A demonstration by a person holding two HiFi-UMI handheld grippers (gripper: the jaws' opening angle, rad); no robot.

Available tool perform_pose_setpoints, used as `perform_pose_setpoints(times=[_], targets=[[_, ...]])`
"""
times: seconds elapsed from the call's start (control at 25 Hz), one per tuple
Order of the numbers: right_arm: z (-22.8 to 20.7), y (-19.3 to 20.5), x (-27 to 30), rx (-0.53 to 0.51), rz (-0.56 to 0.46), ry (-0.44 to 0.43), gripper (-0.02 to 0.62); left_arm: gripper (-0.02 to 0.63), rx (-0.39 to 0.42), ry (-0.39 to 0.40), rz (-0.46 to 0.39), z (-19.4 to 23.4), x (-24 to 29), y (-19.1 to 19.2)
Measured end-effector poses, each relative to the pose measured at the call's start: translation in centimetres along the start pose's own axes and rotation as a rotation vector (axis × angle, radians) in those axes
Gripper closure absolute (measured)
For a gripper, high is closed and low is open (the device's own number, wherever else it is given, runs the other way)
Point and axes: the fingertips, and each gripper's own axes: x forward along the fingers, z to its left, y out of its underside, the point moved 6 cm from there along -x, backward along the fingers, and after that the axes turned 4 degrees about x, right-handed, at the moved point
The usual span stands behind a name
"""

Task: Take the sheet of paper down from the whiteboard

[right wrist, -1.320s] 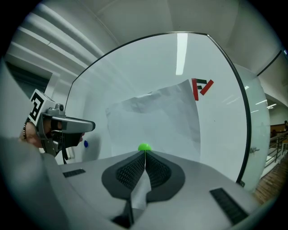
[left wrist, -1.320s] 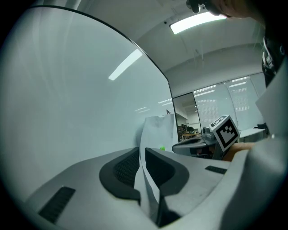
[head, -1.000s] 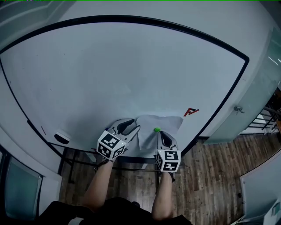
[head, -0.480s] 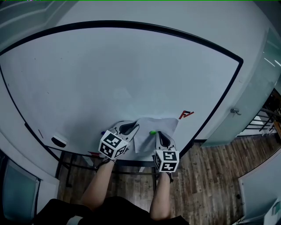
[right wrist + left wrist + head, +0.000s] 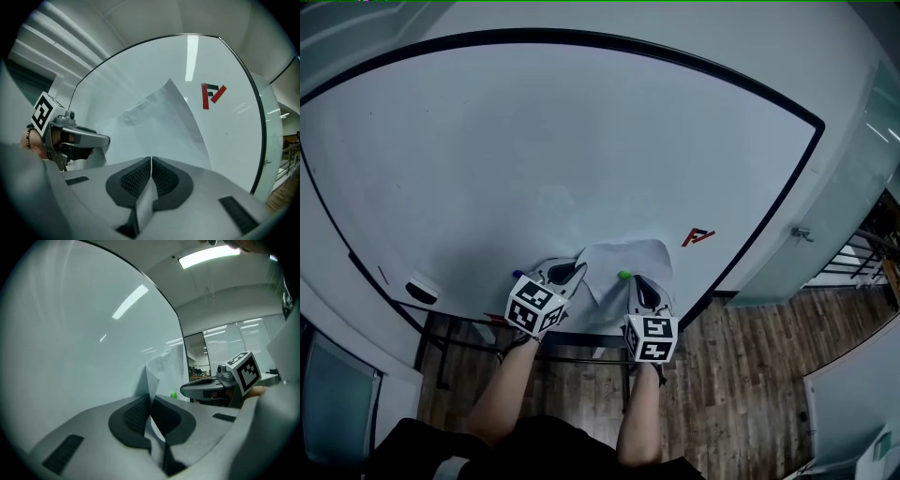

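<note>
Office interior: plank floor, glazed partitions, ceiling lighting on.
The floor (image 5: pixel 750 366) is dark wood-look plank. A frosted glass partition (image 5: pixel 853 178) stands at the right with a metal handle (image 5: pixel 802 232) fitted to it; a railing (image 5: pixel 862 264) shows beyond. Another glass panel (image 5: pixel 337 403) stands at lower left. Dark metal stand legs (image 5: pixel 442 361) rest on the floor. A strip light (image 5: pixel 206 255) is lit on the white ceiling (image 5: pixel 225 280); slatted blinds (image 5: pixel 234 343) cover the far windows.

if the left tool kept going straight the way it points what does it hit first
The white paper sheet that the left tool has just closed on, then most likely the black-framed whiteboard right behind it, though the gap is hard to judge.
</note>
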Motion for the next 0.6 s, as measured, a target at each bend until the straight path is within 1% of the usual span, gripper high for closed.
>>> perform_pose_setpoints(times=[0.16,0.36,0.44,0.48,0.6], targets=[[0.5,0.3,0.1,-0.015,0.004,-0.003,0.569,0.583,-0.020,0.004,0.016,0.0,-0.1,0.9],[1.0,0.7,0.7,-0.022,0.016,-0.005,0.566,0.584,-0.052,0.008,0.014,-0.3,0.0,1.8],[1.4,1.0,1.0,-0.027,0.024,-0.005,0.536,0.583,-0.061,0.014,0.018,-0.5,-0.2,2.3],[1.6,1.1,1.1,-0.032,0.025,-0.002,0.500,0.583,-0.064,0.017,0.022,-0.5,-0.2,2.5],[1.8,1.3,1.1,-0.065,0.028,0.029,0.492,0.584,-0.072,0.024,0.028,-0.6,-0.3,3.0]])
